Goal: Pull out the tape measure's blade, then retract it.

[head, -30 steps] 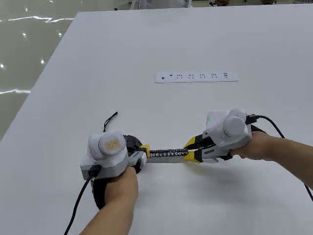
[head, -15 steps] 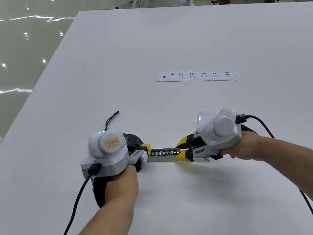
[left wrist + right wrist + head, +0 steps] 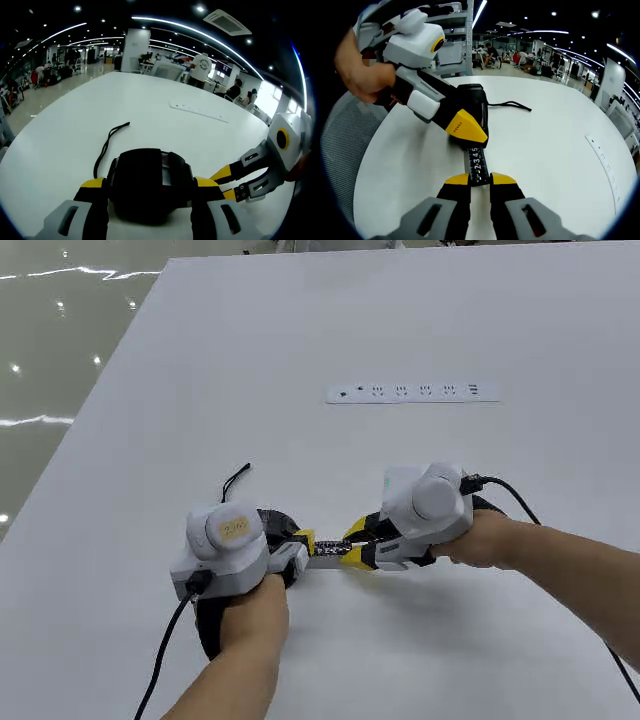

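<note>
"Right, where did you have the tape measure (image 3: 275, 532) at that moment?"

"You had it toward the near edge of the table (image 3: 400, 320), closer to the left edge than the right. Your left gripper (image 3: 150, 186) was clamped around its black body from both sides."

"And the other claw?"

"Your right gripper (image 3: 480, 180) was pinched together on the blade (image 3: 478, 167), with the tip itself hidden between the jaws."

"Which way did it all lie?"

"The tape measure lay to the left of your right gripper, just beside it, and a short stretch of blade bridged the two. The blade's long axis ran along the near edge, left to right. So the coming move, I'd judge, had to travel straight along that line. Your right gripper was the one on the blade, and your left only anchored the body."

"Count?"

"One tape measure, one blade, and one black strap (image 3: 235, 480) trailing toward the far edge. One power strip (image 3: 416, 392) sat well apart, nearer the table's middle. Two grippers."
</note>
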Tool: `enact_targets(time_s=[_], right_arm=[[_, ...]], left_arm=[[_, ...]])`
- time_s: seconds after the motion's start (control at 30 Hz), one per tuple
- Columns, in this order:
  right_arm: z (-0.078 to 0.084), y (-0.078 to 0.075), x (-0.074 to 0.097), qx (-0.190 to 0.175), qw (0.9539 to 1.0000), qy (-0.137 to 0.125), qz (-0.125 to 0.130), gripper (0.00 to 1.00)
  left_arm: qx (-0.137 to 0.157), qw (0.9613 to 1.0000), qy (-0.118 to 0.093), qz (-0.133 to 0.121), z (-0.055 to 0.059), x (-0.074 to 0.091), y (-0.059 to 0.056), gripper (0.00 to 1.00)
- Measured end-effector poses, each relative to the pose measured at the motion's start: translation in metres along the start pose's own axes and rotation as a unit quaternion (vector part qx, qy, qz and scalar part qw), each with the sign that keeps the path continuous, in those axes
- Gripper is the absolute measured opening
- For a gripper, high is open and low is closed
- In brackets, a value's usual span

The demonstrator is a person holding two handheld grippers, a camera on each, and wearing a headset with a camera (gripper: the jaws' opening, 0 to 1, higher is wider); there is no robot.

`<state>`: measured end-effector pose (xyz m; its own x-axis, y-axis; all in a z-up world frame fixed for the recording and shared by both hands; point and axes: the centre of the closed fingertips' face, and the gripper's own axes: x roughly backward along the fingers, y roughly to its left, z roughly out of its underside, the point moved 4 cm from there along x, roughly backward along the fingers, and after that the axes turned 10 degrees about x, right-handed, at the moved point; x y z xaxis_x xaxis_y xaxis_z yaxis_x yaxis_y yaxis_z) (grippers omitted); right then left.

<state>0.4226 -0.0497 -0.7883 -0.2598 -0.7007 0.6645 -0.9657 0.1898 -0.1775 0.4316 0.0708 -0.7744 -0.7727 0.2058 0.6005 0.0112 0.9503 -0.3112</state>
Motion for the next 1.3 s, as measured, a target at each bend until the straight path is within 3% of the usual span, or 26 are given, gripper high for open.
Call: enact_targets(time_s=[0.73, 1.3], right_arm=[[-0.022, 0.001, -0.029, -0.002, 0.9999, -0.011, 0.012, 0.12], [-0.019, 0.004, -0.029, 0.010, 0.9999, 0.000, 0.011, 0.14]], left_arm=[[0.005, 1.0000, -0.002, 0.001, 0.000, 0.000, 0.000, 0.64], [-0.010, 0.9999, -0.003, 0.005, 0.002, 0.001, -0.002, 0.65]])
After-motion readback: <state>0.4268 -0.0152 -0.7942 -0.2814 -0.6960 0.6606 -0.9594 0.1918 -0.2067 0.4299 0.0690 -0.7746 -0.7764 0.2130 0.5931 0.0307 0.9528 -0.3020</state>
